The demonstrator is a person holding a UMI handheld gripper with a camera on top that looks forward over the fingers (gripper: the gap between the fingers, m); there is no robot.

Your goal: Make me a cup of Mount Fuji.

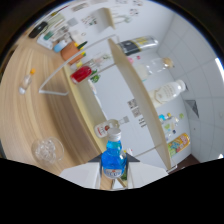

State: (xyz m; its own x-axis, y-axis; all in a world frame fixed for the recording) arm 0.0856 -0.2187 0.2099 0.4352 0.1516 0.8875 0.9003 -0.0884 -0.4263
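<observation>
Blue-liquid clear plastic bottle with white cap (113, 159) at bottom centre, long axis running up the frame, cap pointing toward the white two-tier wooden-edged shelf (131, 82). Gripper (114, 172) white fingers press both its sides, gripping it. Shelf holds assorted bottles. Clear faceted glass cup (47, 149) at lower left on the wooden tabletop (30, 115), open room around it.

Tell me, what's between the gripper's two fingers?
In the gripper view, a small clear bottle of blue liquid with a white cap stands between the gripper fingers.
</observation>
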